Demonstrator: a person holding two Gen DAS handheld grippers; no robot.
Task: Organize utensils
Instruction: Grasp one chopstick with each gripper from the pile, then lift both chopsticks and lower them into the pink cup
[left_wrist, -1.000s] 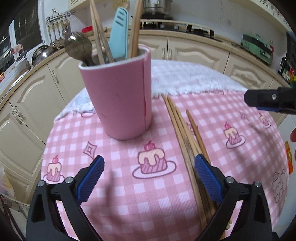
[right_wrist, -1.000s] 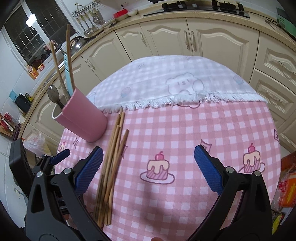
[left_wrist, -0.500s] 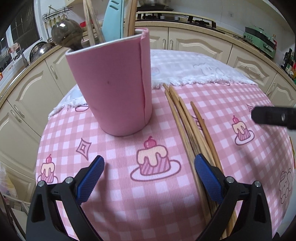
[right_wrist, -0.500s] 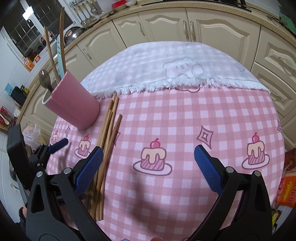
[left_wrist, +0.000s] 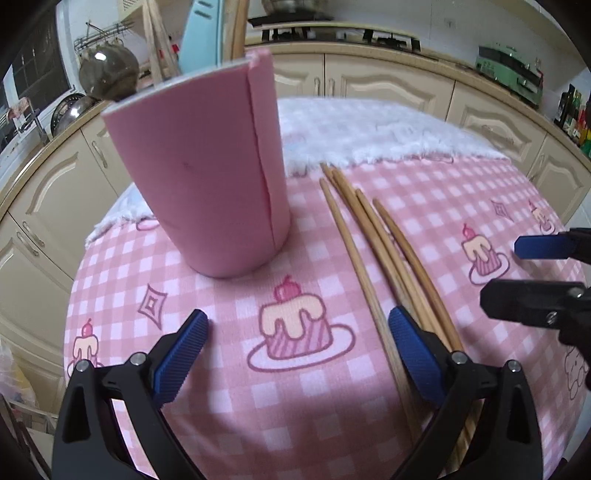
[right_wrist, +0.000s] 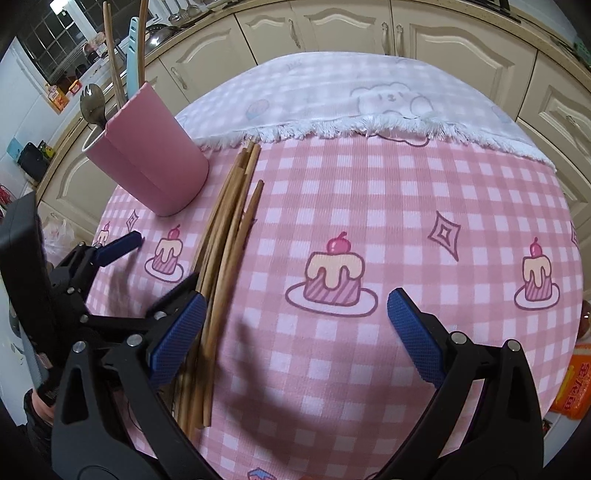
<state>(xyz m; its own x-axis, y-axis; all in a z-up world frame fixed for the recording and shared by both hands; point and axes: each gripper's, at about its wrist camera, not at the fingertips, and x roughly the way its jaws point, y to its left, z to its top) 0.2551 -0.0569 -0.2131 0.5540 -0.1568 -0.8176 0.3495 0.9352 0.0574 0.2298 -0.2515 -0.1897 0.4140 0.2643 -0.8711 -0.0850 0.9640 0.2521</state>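
A pink holder cup (left_wrist: 207, 177) stands upright on the pink checked tablecloth (left_wrist: 295, 391), with a metal spoon (left_wrist: 107, 77), a light blue spatula (left_wrist: 203, 33) and wooden sticks in it. Several loose wooden chopsticks (left_wrist: 369, 236) lie in a bundle just right of the cup. My left gripper (left_wrist: 297, 332) is open and low over the cloth in front of the cup, its right finger over the bundle's near ends. My right gripper (right_wrist: 295, 321) is open too, with its left finger beside the chopsticks (right_wrist: 229, 229). The cup (right_wrist: 151, 162) is at its far left.
A white fringed cloth (right_wrist: 369, 99) covers the table's far half. Cream kitchen cabinets (left_wrist: 388, 85) curve round behind, with a hob and a green appliance (left_wrist: 509, 70) on the counter. An orange package (right_wrist: 572, 387) lies below the table's right edge.
Both grippers have come lower and closer to the table. The left one has neared the cup. The right one has moved left until it sits next to the chopsticks and the left gripper.
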